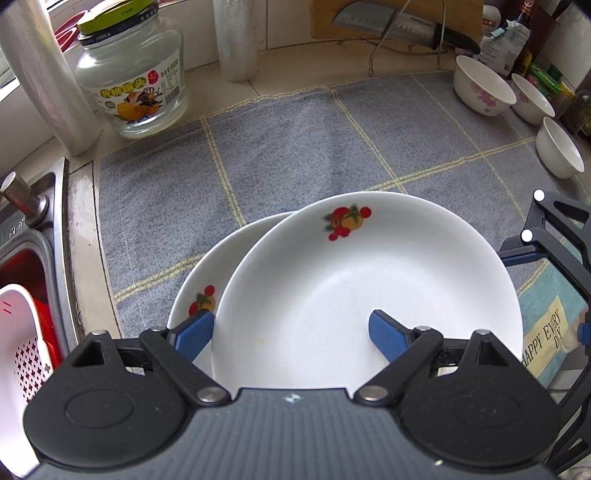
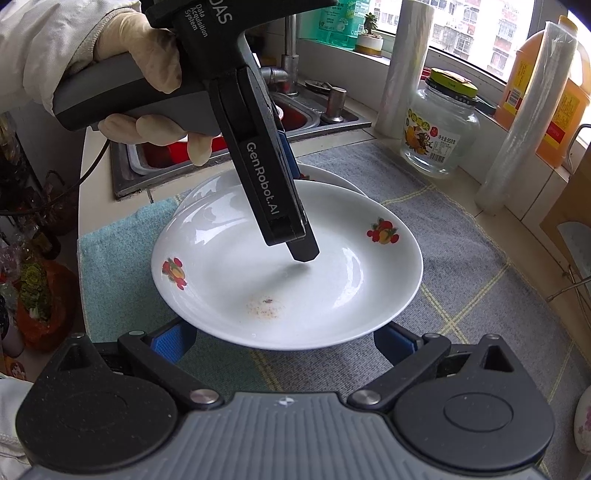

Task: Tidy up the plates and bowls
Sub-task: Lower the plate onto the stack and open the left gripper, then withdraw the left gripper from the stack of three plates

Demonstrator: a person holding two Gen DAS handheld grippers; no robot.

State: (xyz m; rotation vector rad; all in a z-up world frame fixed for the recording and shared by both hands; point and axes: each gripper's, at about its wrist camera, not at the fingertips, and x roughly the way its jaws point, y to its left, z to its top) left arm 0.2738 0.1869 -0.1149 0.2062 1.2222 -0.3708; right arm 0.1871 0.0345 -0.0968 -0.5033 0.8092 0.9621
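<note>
grey checked cloth [image 1: 280, 147] covers our kitchen counter beside the steel sink [image 2: 314, 114]. on it the top plate [image 2: 288, 269], white with fruit prints, lies overlapping a second plate [image 1: 199, 280] whose rim peeks out at the sink side. our left gripper [image 1: 291, 334] has its blue pads spread wide over the near part of the top plate, gripping nothing; our right gripper [image 2: 284, 341] is likewise released, its pads either side of the plate's near rim. from the right wrist we read "genrobot.ai" and "data acquisition system" on the left tool, held in a gloved hand [image 2: 147, 74] (the left view shows none of this). that view also shows reddish specks in the plate's well. only the left view shows three white bowls [image 1: 484, 86] along the cloth's far right edge, a knife [image 1: 399, 26] on a board, and "happy every day" on a blue mat [image 1: 546, 325]. both views show a glass jar [image 1: 133, 85] with a chinese label.
</note>
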